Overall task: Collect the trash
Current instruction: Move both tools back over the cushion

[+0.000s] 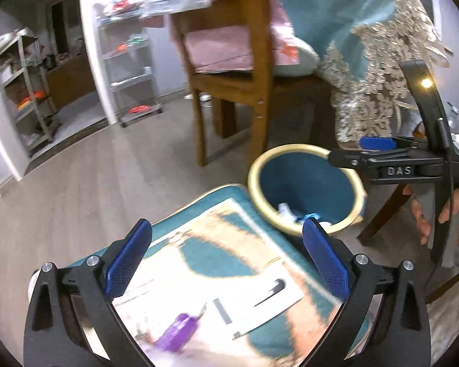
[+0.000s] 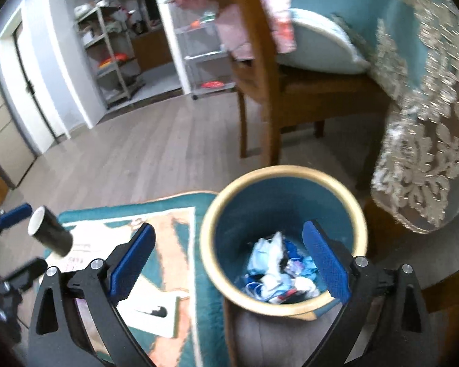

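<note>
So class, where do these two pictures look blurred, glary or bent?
Left wrist view: purple object and mat smeared by motion; small lamp glare on the right claw's body; fisheye curves the walls. Right wrist view: lace cloth and bin rim blurred.

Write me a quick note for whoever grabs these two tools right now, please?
Left gripper: jaws open, empty, over the mat.
Right gripper: jaws open, empty, above the bin.
Done: crumpled trash lies in the bin.
Left: black cup beside the left gripper, outside the bin; white paper and purple item on the mat.
</note>
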### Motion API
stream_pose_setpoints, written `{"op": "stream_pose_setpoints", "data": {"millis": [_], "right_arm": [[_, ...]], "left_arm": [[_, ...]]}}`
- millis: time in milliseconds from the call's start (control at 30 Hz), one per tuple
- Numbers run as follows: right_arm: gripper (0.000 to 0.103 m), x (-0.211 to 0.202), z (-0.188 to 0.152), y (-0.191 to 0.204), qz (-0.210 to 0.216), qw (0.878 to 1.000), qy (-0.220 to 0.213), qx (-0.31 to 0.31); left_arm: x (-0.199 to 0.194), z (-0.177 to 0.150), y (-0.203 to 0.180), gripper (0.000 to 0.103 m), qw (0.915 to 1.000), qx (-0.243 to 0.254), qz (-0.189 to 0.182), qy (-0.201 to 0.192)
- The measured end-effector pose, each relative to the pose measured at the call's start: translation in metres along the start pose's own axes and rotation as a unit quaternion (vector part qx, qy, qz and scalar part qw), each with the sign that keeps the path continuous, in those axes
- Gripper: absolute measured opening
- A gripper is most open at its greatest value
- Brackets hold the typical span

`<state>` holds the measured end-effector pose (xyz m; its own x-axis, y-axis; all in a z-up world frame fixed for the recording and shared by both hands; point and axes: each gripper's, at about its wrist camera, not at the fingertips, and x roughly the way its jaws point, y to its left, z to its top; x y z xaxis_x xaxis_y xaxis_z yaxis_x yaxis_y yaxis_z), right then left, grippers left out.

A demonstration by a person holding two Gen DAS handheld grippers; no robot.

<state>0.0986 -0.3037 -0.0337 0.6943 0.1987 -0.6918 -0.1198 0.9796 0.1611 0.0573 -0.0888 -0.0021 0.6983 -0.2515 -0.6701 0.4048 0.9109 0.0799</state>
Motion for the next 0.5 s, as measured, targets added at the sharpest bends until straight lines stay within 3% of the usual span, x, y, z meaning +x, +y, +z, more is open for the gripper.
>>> {"op": "stream_pose_setpoints", "data": {"millis": [300,500], "right_arm": [[0.096,0.016,-0.012,0.063,0.025,0.998,0.027,-0.059],[0.096,0.027,-0.019,0.109,0.051,0.993,0.042,-0.1]], "left_arm": [[-0.042,-0.045,0.071,0.097,0.9953,-0.079,0.052,0.02],[-0.047,-0.078,0.095,0.097,0.9913,-0.092,0.075,0.056]]}}
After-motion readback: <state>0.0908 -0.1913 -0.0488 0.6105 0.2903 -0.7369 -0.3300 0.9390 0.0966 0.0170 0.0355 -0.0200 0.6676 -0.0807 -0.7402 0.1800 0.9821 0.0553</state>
